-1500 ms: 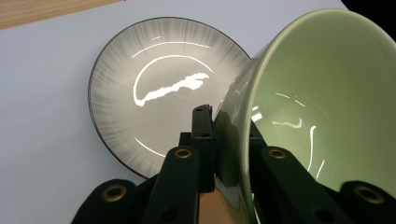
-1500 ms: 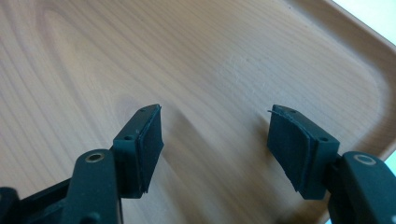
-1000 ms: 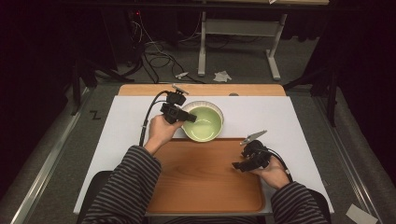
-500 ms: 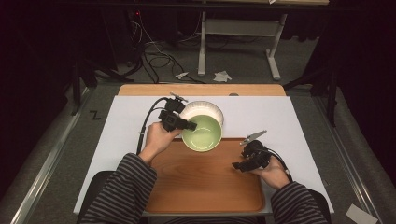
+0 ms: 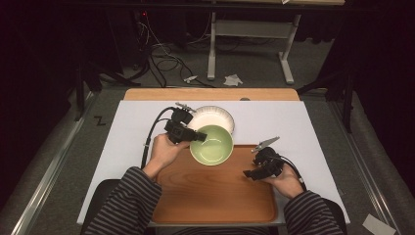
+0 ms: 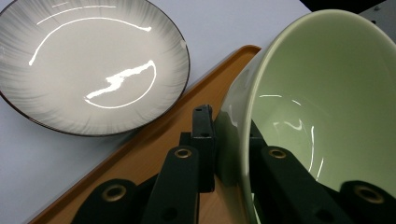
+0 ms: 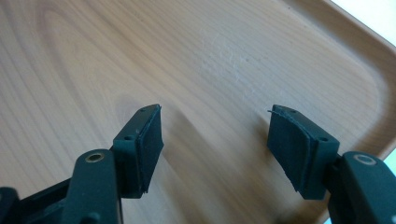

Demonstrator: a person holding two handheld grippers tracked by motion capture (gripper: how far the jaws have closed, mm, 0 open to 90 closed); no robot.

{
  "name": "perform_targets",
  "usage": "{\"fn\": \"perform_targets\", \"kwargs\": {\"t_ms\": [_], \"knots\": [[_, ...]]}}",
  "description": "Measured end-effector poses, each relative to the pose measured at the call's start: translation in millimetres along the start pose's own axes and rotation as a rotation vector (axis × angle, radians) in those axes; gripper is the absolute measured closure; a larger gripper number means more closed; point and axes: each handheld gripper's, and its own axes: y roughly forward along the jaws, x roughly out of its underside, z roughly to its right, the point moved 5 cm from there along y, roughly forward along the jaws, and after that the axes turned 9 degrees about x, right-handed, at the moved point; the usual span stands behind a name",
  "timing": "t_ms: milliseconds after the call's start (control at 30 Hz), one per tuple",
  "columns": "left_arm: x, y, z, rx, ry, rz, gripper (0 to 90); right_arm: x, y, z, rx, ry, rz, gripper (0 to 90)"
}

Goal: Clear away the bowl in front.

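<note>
Logging what I see from my station.
Left gripper [image 5: 195, 136]: clamped on the green bowl [image 5: 211, 145], 1 jaw inside the wall, 1 outside, at the bowl's 9 o'clock rim.
Green bowl: tilted, over the wooden tray [image 5: 215, 196] at its 12 o'clock edge.
Grey plate [image 5: 213, 117]: on the white table [image 5: 127, 132], just beyond the bowl at 12 o'clock.
Right gripper [image 7: 215, 140]: jaws wide, holding nothing, over the tray's 3 o'clock side.

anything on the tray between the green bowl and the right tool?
No. In the high view, bare wooden tray separates the green bowl from the open right tool.
</note>
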Motion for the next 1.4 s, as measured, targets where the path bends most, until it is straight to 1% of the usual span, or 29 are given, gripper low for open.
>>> {"fn": "perform_targets", "kwargs": {"t_ms": [67,133,200,367,433,467,500,600,633,800,933,1067,1133,1300,1400], "knots": [[1.0,-1.0,0.3,0.004,0.004,-0.005,82.7,-0.1,0.0,0.0,-0.001,0.0,0.001,37.1],[2.5,-1.8,1.3,0.008,-0.004,-0.009,82.7,-0.2,-0.4,-0.6,-0.001,0.005,-0.001,37.1],[5.2,-2.4,1.7,0.011,0.002,-0.017,82.7,-0.2,-0.3,-0.7,0.0,0.006,-0.001,37.0],[10.8,-4.6,5.6,0.026,-0.001,-0.02,82.6,-0.2,-0.6,-0.5,0.001,0.006,-0.003,37.0],[13.1,-5.2,7.2,0.032,-0.001,-0.032,82.6,-0.1,-0.3,-0.6,0.0,0.006,-0.002,37.0],[14.4,-5.3,7.6,0.031,0.007,-0.036,82.7,-0.5,0.0,-1.1,-0.001,0.01,0.0,37.0],[15.6,-5.3,8.3,0.029,0.009,-0.038,82.7,-0.4,-0.1,-1.0,-0.001,0.007,-0.001,37.0],[19.1,-5.6,9.6,0.03,0.011,-0.053,82.7,-0.6,-0.3,-1.2,0.001,0.016,0.002,37.1],[22.4,-5.4,8.5,0.03,0.002,-0.062,82.7,-0.6,-0.3,-1.2,0.001,0.016,0.002,37.1],[22.4,-5.4,8.5,0.03,0.002,-0.062,82.7,-0.3,-0.9,-1.0,0.002,0.009,-0.002,37.0],[26.4,-3.8,7.0,0.027,0.0,-0.072,82.7,-0.4,-1.1,-1.1,0.001,0.014,0.002,37.1],[29.0,-2.1,5.2,0.025,-0.003,-0.08,82.7,-0.3,-1.5,-1.0,0.003,0.008,0.003,37.1],[29.6,-1.0,3.5,0.021,-0.005,-0.083,82.7,-0.2,-1.8,-1.4,0.004,0.012,0.002,37.1],[33.2,2.8,-3.2,0.008,-0.016,-0.098,82.8,-0.4,-2.2,-1.2,0.003,0.006,0.007,37.1],[35.6,5.1,-6.8,-0.002,-0.014,-0.107,82.7,-0.3,-2.2,-1.2,0.005,0.009,0.005,37.1]]}}
